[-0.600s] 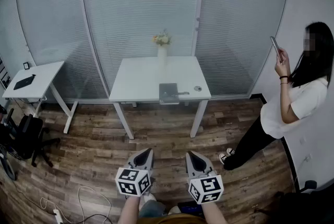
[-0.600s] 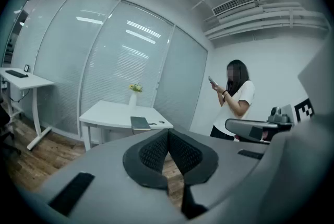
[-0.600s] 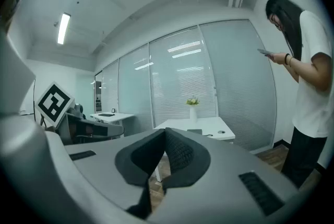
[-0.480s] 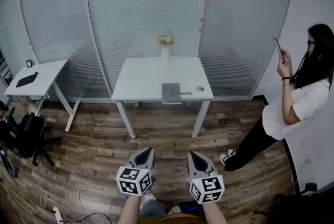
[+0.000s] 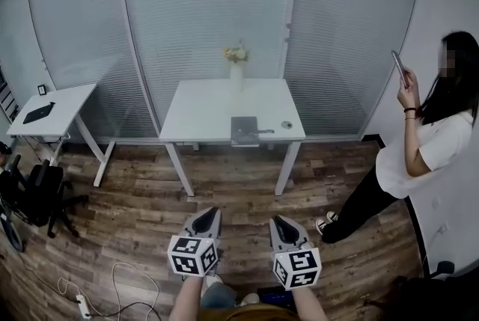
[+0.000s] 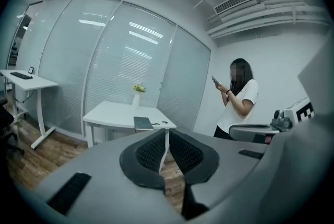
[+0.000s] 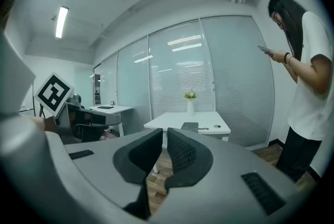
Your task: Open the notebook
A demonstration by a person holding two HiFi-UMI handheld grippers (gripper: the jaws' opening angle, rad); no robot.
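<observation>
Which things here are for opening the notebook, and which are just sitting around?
For the job: notebook, white table under it, left gripper, right gripper, both shut and empty.
Just there: vase of flowers, side table, chair, person with phone.

I was in an office: glass partition walls [image 5: 202,28] hung with blinds, a white desk [image 5: 217,114], a second desk [image 5: 63,106] alongside, a black swivel chair [image 5: 37,196], wood-plank floor [image 5: 224,200], strip lights [image 7: 61,19] overhead.
</observation>
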